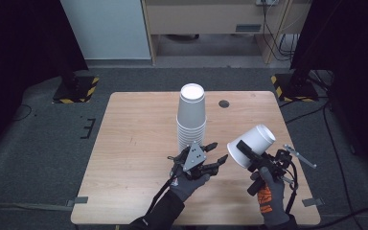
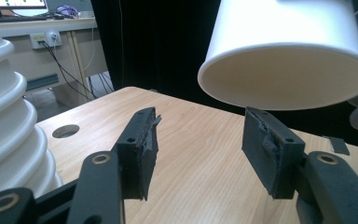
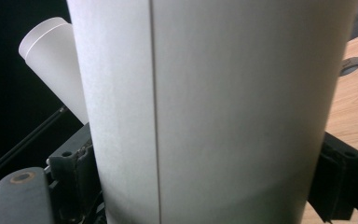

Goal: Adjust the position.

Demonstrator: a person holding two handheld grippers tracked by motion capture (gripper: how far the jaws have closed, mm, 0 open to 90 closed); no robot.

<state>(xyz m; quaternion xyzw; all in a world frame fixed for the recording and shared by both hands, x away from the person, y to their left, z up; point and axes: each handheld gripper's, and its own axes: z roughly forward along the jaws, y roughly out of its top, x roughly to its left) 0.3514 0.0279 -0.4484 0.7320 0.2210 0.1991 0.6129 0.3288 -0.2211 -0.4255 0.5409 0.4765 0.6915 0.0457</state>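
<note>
The stack (image 1: 191, 117) of upturned white cups stands just above the middle of the worktop (image 1: 134, 143), at about 12 o'clock from the left hand-held gripper (image 1: 215, 155), whose jaws are spread and hold nothing. At 3 o'clock from it, the right hand-held gripper (image 1: 249, 155) pinches a single cup (image 1: 251, 145) by its wall and holds it tilted in the air, mouth toward the left one. To pass or set this cup well, I judge the pinch should stay light so the thin paper wall does not crush, and the mouth should be levelled before it goes down over the stack's top or onto the wood. The worktop is pale wood with a round cable hole (image 1: 224, 103) near its far edge. Around it lie grey carpet, black curtains and cables on the floor
</note>
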